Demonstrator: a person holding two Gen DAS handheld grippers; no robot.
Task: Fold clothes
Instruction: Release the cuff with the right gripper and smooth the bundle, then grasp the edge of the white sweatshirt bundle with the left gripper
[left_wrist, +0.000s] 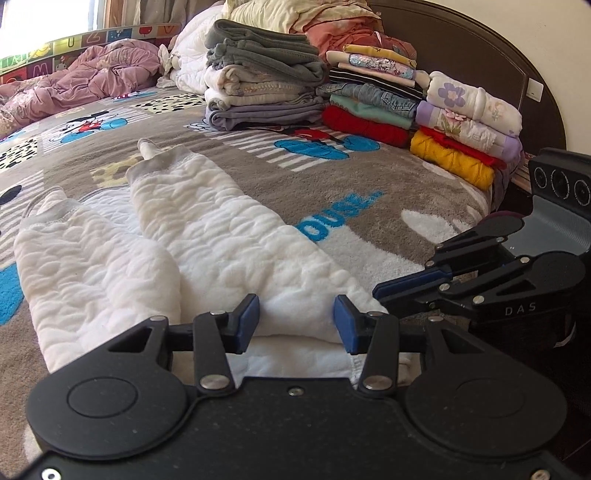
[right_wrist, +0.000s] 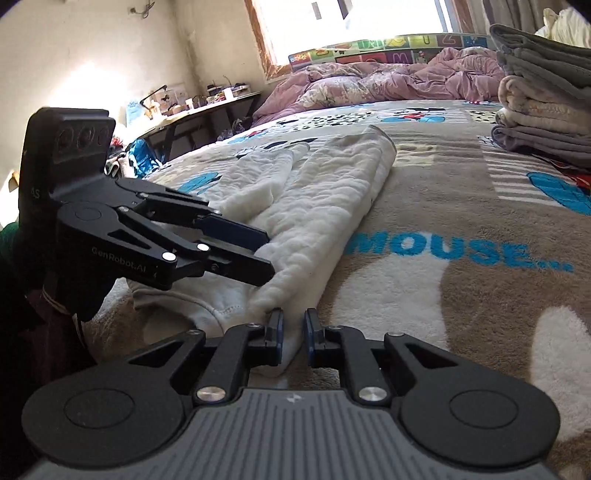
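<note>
White quilted trousers (left_wrist: 207, 229) lie flat on the bed, both legs pointing away toward grey cuffs; in the right wrist view the trousers (right_wrist: 332, 192) stretch off toward the window. My left gripper (left_wrist: 295, 321) is open, its blue pads straddling the folded waist end. From the right wrist view the left gripper (right_wrist: 269, 254) lies over the cloth with its fingers apart. My right gripper (right_wrist: 293, 328) is shut on the near edge of the trousers, cloth pinched between the pads. In the left wrist view the right gripper (left_wrist: 376, 291) reaches in from the right at the trousers' corner.
A cartoon-print blanket (left_wrist: 332, 184) covers the bed. Folded stacks line the headboard (left_wrist: 461, 48): grey and cream (left_wrist: 266, 77), mixed colours (left_wrist: 369, 99), floral over yellow (left_wrist: 469, 122). A pink duvet (right_wrist: 388, 77) is heaped by the window. A cluttered desk (right_wrist: 199, 110) stands beyond the bed.
</note>
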